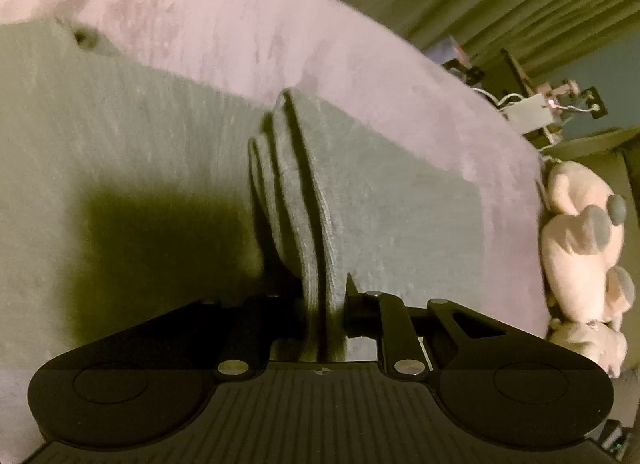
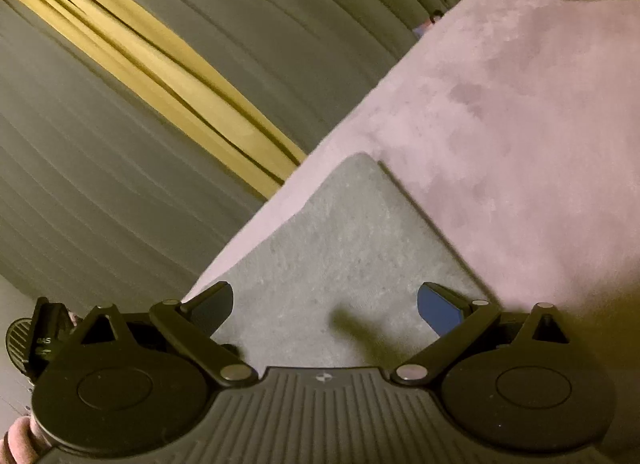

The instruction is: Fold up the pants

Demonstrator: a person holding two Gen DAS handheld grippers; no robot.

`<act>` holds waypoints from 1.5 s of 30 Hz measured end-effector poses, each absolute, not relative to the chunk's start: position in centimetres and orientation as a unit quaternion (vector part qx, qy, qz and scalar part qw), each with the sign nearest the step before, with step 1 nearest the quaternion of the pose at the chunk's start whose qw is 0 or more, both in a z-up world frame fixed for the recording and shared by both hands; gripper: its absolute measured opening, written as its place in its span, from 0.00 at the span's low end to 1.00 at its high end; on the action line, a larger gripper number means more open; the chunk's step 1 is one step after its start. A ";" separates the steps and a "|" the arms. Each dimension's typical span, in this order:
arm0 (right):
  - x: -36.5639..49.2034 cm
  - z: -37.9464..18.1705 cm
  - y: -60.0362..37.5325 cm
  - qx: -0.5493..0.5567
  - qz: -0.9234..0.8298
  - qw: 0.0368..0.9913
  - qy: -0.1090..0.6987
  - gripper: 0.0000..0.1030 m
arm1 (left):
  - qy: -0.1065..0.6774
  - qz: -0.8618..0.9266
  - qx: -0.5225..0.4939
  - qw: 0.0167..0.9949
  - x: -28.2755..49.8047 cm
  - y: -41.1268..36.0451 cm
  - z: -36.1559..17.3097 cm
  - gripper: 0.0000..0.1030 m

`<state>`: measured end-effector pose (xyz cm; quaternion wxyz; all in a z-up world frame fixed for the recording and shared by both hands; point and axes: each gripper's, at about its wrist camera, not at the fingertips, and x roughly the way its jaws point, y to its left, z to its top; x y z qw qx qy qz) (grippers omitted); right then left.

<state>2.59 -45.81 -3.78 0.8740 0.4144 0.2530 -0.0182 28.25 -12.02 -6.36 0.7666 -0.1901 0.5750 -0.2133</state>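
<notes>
Grey pants (image 1: 140, 135) lie on the pink bed (image 1: 248, 23), a bunched ridge pinched tight in the left gripper (image 1: 324, 304) jaws. Right gripper (image 2: 325, 304) hovers over a pants corner, jaws spread wide. Plush toy (image 1: 580, 240) alongside.

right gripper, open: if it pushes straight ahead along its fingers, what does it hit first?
Most likely the grey pants: they lie directly between and ahead of the open right gripper. Beyond their rounded corner comes the pink blanket. How near the cloth is cannot be judged.
</notes>
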 end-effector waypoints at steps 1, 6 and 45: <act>2.5 -3.7 -45.8 0.414 -0.016 0.875 0.251 0.96 | 0.575 -0.215 -0.187 0.767 28.4 -11.6 -6.0 0.18; 2.3 -3.2 -45.6 0.407 -0.001 0.882 0.238 0.96 | 0.570 -0.202 -0.162 0.780 28.7 -10.0 -5.2 0.18; 3.2 -2.2 -38.8 0.275 -0.006 0.859 0.433 0.37 | 0.565 -0.144 -0.180 0.792 20.0 1.1 -5.8 0.14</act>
